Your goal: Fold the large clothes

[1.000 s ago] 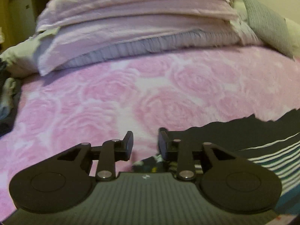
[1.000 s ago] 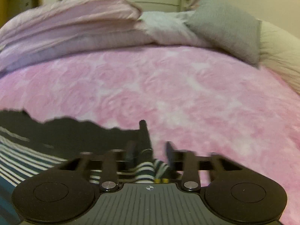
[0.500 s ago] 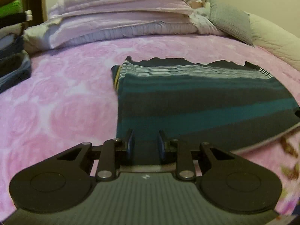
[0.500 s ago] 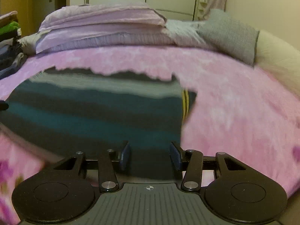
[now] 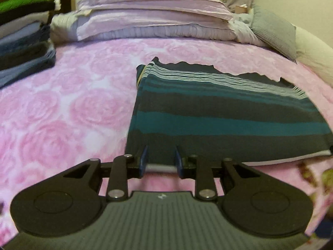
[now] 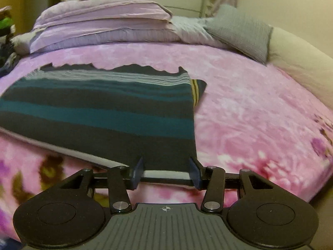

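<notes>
A dark garment (image 5: 218, 112) with teal bands and thin white stripes lies folded flat on the pink rose blanket (image 5: 62, 108). In the right wrist view the same garment (image 6: 100, 108) shows a yellow-striped corner at its far right. My left gripper (image 5: 160, 159) sits at the garment's near left corner. Its jaws stand apart, and the flat hem lies in the gap without being pinched. My right gripper (image 6: 167, 169) sits at the near right corner. Its jaws stand wider apart over the hem and also do not press on it.
Folded lilac bedding (image 5: 154, 18) and a grey pillow (image 5: 272, 35) are piled at the head of the bed. A stack of folded clothes (image 5: 22, 41) stands at the far left. A cream bolster (image 6: 301, 62) runs along the right side, by the wall.
Both grippers have drawn back from the garment's far edge to its near edge. A bunch of striped cloth stood between the right fingers a second ago; now the garment lies flat.
</notes>
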The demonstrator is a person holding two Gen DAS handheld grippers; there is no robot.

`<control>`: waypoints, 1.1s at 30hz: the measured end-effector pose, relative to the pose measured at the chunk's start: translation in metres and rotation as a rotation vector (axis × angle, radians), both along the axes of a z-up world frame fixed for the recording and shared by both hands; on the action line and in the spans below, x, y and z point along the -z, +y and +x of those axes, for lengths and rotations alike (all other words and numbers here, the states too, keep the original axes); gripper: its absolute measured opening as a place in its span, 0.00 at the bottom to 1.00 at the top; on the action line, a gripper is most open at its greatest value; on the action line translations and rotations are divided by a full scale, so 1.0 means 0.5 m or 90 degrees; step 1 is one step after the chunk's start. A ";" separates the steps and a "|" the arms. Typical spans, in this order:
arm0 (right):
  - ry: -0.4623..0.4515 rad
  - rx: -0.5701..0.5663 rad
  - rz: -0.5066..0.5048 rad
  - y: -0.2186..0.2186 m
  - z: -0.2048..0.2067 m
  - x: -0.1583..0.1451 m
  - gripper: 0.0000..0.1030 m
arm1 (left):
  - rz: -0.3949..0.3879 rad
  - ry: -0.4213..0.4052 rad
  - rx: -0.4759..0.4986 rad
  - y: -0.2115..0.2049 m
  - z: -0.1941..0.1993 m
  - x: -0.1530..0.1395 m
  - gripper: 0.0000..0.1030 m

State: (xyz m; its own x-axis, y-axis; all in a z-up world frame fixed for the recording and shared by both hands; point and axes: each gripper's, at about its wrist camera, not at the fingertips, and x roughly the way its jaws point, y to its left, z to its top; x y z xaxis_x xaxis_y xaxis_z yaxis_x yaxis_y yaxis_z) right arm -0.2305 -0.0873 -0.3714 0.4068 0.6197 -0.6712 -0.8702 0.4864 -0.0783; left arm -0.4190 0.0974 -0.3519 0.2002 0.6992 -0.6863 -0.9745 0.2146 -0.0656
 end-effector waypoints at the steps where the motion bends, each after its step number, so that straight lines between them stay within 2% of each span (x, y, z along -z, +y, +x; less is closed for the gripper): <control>1: 0.014 0.006 0.007 -0.007 -0.006 -0.015 0.43 | -0.008 0.002 -0.003 -0.013 0.003 -0.014 0.26; 3: 0.045 0.008 0.036 -0.029 -0.028 -0.046 0.46 | -0.009 0.003 -0.001 -0.052 0.010 -0.047 0.30; 5: 0.074 0.012 0.057 -0.054 -0.055 -0.076 0.57 | -0.012 0.000 0.008 -0.093 0.016 -0.075 0.37; 7: 0.094 0.014 0.073 -0.078 -0.084 -0.098 0.61 | -0.006 -0.006 0.020 -0.141 0.022 -0.100 0.41; 11: 0.106 -0.001 0.086 -0.128 -0.153 -0.135 0.62 | -0.001 -0.011 0.040 -0.221 0.026 -0.137 0.45; 18: 0.080 -0.026 0.108 -0.195 -0.240 -0.188 0.62 | 0.031 -0.008 0.060 -0.317 0.023 -0.191 0.52; 27: 0.059 -0.035 0.132 -0.220 -0.269 -0.222 0.62 | 0.069 -0.008 0.071 -0.350 0.020 -0.228 0.52; 33: 0.062 -0.030 0.131 -0.216 -0.261 -0.217 0.62 | 0.065 -0.008 0.072 -0.338 0.020 -0.226 0.52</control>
State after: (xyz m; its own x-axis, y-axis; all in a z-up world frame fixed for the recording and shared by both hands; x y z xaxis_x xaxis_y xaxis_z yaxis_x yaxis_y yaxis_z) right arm -0.3608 -0.1955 -0.2628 0.3141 0.7640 -0.5636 -0.8909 0.4424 0.1032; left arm -0.4088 -0.0718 -0.2391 0.2900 0.7380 -0.6093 -0.9428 0.3297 -0.0493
